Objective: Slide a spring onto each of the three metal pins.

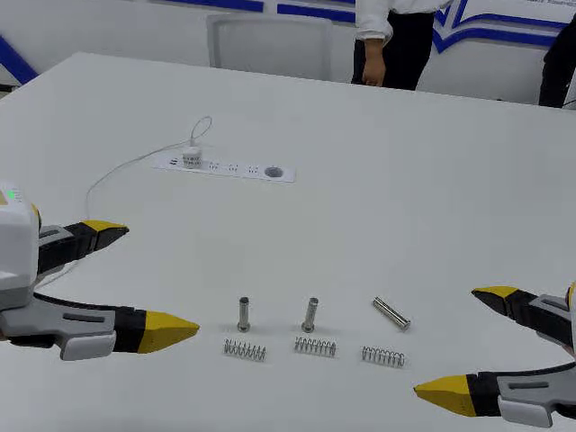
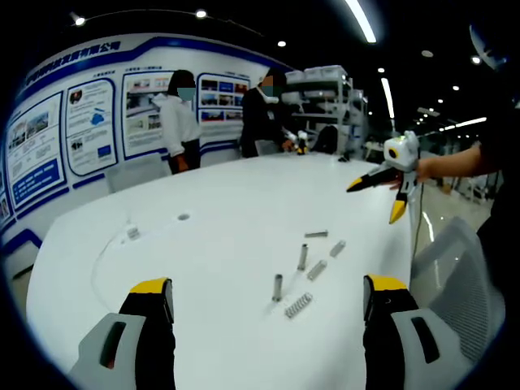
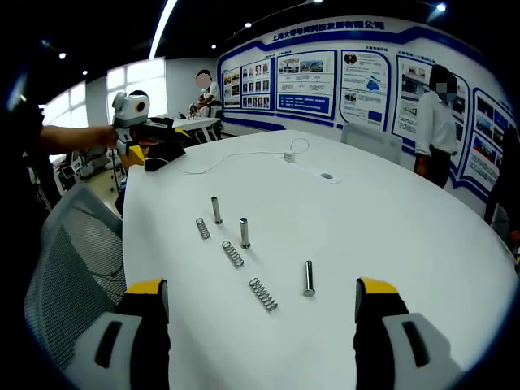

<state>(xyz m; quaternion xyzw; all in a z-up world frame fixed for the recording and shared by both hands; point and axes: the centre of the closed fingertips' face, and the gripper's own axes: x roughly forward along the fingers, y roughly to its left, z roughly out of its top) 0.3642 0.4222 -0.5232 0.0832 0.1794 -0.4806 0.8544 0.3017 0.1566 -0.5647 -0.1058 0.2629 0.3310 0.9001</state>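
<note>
- Looking down in the head view: left claw (image 1: pixel 159 280) wide open at the left, right claw (image 1: pixel 445 341) wide open at the right, both empty. On the table (image 1: pixel 405 180), left pin (image 1: pixel 244 313) and middle pin (image 1: pixel 310 314) stand upright. The right pin (image 1: pixel 391 312) lies flat and slanted. Each has a spring in front.
- Left gripper view: left spring (image 2: pixel 299 305) lies just ahead between my jaws, a touch right of centre.
- Right gripper view: right pin (image 3: pixel 309 277) points away along the jaws, right spring (image 3: pixel 262 294) just left of it. Right claw is nearer, I judge.

pins (image 1: pixel 310 315): two upright, right one lying flat | springs (image 1: pixel 315 346): three lying loose, one beside each pin
</note>
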